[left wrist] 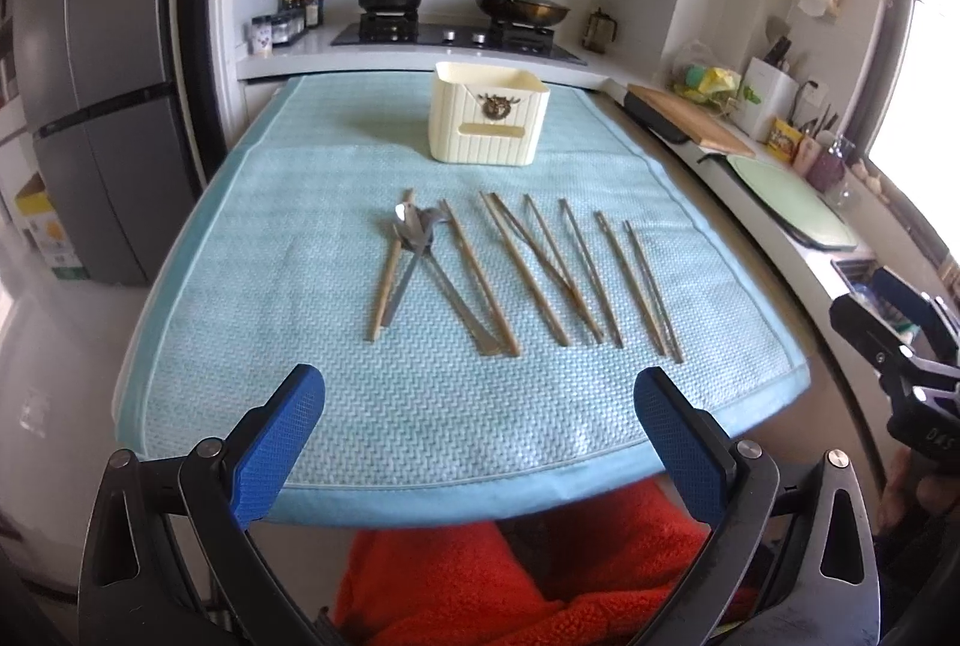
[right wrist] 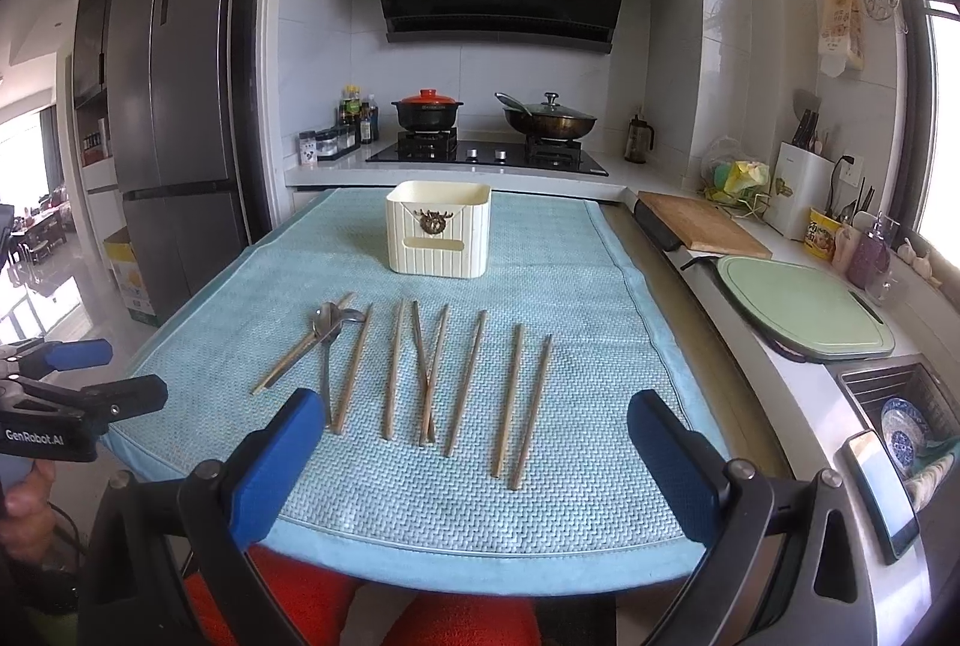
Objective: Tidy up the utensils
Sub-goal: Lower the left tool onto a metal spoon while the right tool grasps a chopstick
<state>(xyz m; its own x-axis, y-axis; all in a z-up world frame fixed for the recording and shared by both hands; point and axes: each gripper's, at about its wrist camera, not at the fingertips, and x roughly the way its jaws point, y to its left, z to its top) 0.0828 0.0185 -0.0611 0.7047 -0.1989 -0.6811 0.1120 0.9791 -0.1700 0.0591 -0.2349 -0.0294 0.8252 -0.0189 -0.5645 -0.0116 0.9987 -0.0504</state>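
Several brown chopsticks [left wrist: 540,268] lie side by side on a light blue mat [left wrist: 300,346], with metal spoons [left wrist: 414,232] crossed over the leftmost ones. A cream utensil holder [left wrist: 489,115] stands upright behind them. My left gripper [left wrist: 480,394] is open and empty above the mat's near edge. In the right wrist view the chopsticks [right wrist: 468,382], spoons [right wrist: 330,325], holder [right wrist: 438,229] and mat [right wrist: 570,286] show too. My right gripper [right wrist: 474,418] is open and empty over the near ends of the chopsticks. The left gripper [right wrist: 120,376] also shows at the left.
A stove with a red-lidded pot [right wrist: 427,109] and a pan [right wrist: 549,118] is behind the mat. A wooden board [right wrist: 702,223] and green board [right wrist: 804,307] lie on the counter at the right, by a sink [right wrist: 900,406] with dishes. A fridge [right wrist: 174,106] stands left.
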